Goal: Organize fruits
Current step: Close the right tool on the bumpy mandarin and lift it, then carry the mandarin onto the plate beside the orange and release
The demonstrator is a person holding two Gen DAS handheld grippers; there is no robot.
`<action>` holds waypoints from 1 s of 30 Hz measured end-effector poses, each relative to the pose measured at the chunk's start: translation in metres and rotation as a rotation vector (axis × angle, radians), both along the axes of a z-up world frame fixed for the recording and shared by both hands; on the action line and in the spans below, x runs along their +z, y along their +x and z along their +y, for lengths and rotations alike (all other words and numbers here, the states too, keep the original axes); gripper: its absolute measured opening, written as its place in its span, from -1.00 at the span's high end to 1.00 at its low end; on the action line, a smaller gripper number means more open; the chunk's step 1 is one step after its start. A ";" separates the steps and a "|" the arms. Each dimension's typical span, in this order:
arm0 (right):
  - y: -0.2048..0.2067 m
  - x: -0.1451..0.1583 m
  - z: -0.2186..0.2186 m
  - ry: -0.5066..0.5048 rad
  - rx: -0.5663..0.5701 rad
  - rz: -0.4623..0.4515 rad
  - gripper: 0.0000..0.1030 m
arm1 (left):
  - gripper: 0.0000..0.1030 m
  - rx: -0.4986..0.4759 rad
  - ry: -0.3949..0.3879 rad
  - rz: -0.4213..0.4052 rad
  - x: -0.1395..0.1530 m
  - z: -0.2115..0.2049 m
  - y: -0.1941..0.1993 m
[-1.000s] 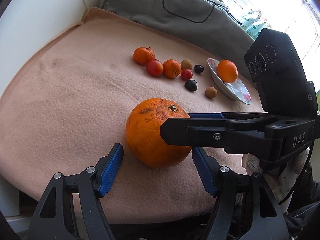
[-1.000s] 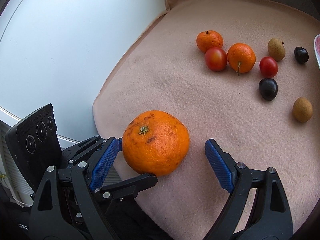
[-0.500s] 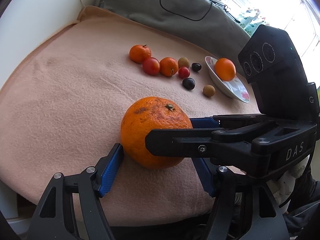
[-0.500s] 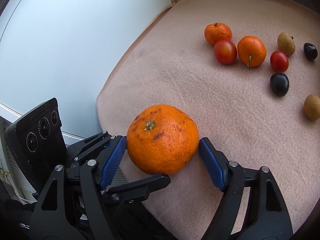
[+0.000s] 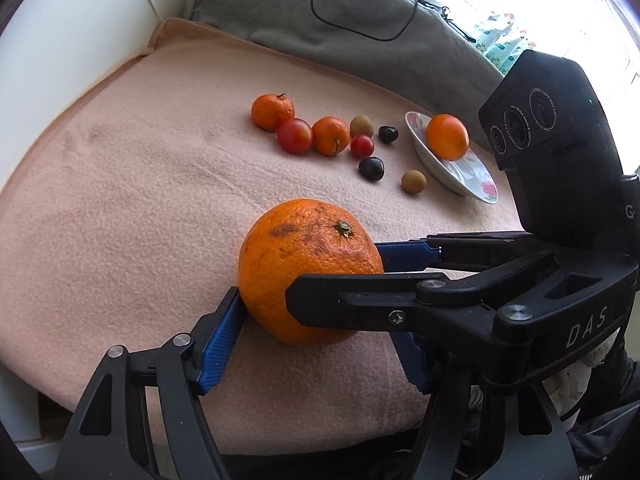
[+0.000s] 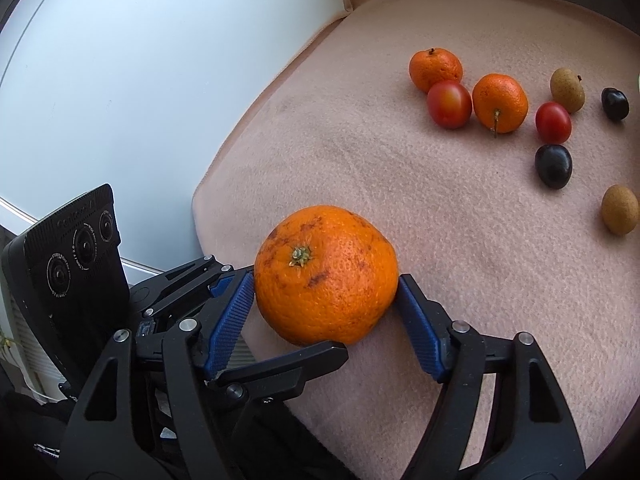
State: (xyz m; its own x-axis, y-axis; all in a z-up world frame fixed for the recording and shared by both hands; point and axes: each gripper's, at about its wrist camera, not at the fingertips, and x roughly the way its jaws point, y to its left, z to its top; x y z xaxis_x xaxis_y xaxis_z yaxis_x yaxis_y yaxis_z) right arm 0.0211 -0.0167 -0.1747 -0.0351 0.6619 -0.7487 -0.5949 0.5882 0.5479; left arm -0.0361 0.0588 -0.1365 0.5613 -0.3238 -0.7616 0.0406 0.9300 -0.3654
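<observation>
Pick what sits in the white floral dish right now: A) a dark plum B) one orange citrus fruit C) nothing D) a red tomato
B: the left wrist view shows a single orange citrus fruit resting in the white floral dish; the other small fruits lie on the blanket beside it.

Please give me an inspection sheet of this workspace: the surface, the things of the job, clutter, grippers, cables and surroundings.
Surface: pink fleece blanket, wrinkled, covering the table.
Job's things: big orange near the front edge; white bowl holding one orange fruit; group of small fruits loose on the blanket: two mandarins, two red, two dark, two brown.
Clutter: nothing seen.
Grippers: right gripper has both blue pads against the big orange; left gripper stands around the same orange, one pad touching, the other hidden behind the right gripper.
Cables: black cable looped on the grey cushion.
Surroundings: white wall, bright window.
</observation>
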 end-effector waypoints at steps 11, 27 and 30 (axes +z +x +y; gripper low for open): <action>0.008 0.009 -0.019 0.013 -0.053 -0.015 -0.45 | -0.33 -0.026 0.019 -0.027 0.009 -0.014 0.011; 0.025 0.042 -0.095 0.044 -0.228 -0.062 -0.44 | -0.33 -0.177 0.026 -0.097 0.029 -0.068 0.049; 0.029 0.048 -0.110 0.047 -0.269 -0.076 -0.44 | -0.33 -0.212 0.023 -0.114 0.034 -0.083 0.057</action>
